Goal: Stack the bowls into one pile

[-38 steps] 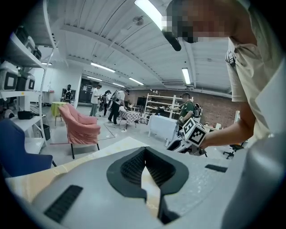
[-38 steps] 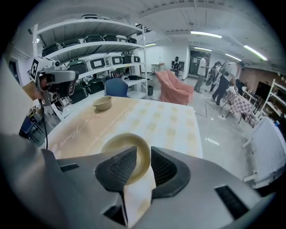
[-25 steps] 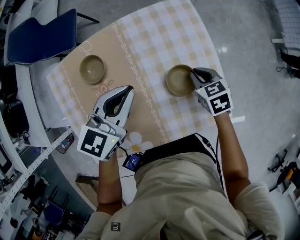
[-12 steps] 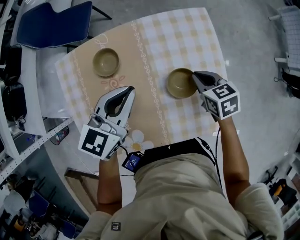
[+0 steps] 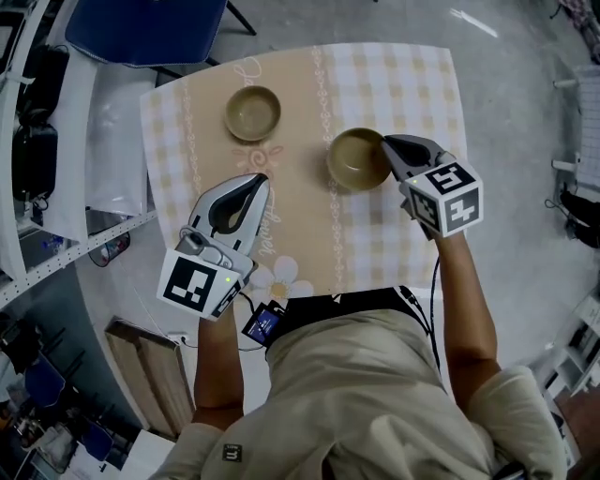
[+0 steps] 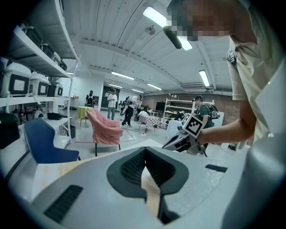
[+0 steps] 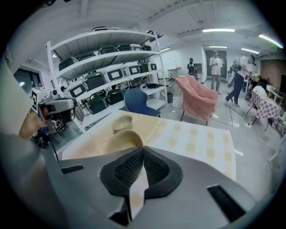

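Two tan bowls stand apart on the checked and beige tablecloth (image 5: 412, 84). The far bowl (image 5: 253, 112) is toward the left; the right gripper view shows this far bowl (image 7: 121, 122) too. The near bowl (image 5: 358, 159) is right of centre, and this near bowl (image 7: 121, 139) lies just beyond my right jaws. My right gripper (image 5: 386, 142) is shut and empty, its tips at the near bowl's right rim. My left gripper (image 5: 257, 178) hovers over the cloth's front left, shut with nothing in it. Only cloth shows past the left gripper (image 6: 145, 152).
A blue chair (image 5: 155, 28) stands behind the table's far left corner. Shelving with black cases (image 5: 37, 141) runs along the left. A pink armchair (image 7: 196, 100) and people stand farther off in the room. The table's right edge is close to my right hand.
The head view has turned, so the table looks rotated and shifted right. Both grippers hold about the same places, the right one still at the near bowl's rim.
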`<act>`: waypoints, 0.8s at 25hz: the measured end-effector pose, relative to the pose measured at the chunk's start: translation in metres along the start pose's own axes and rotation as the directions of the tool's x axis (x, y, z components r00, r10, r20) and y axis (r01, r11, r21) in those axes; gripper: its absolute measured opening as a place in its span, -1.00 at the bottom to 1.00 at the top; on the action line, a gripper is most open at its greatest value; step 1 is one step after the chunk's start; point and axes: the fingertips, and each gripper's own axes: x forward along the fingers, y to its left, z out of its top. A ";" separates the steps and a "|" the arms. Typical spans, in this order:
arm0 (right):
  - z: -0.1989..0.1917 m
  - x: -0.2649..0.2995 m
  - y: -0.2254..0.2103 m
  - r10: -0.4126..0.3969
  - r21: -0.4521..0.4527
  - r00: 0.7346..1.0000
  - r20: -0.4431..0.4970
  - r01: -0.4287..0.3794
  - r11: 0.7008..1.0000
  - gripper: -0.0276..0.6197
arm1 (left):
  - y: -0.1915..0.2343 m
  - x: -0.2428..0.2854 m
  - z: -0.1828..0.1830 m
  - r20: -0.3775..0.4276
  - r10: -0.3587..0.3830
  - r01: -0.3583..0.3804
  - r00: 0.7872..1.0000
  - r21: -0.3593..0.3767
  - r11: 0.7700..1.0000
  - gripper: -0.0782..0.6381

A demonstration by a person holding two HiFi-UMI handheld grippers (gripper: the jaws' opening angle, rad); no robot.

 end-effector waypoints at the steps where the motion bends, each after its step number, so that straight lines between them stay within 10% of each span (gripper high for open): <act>1: 0.006 0.004 0.004 0.006 -0.010 1.000 0.002 -0.006 1.000 -0.89 | 0.004 -0.006 -0.001 0.002 0.012 -0.012 1.000 -0.004 1.000 -0.76; 20: 0.100 0.097 0.066 0.123 -0.131 0.992 0.013 -0.120 0.984 -0.89 | 0.071 -0.072 -0.026 0.012 0.180 -0.178 0.984 -0.099 0.979 -0.76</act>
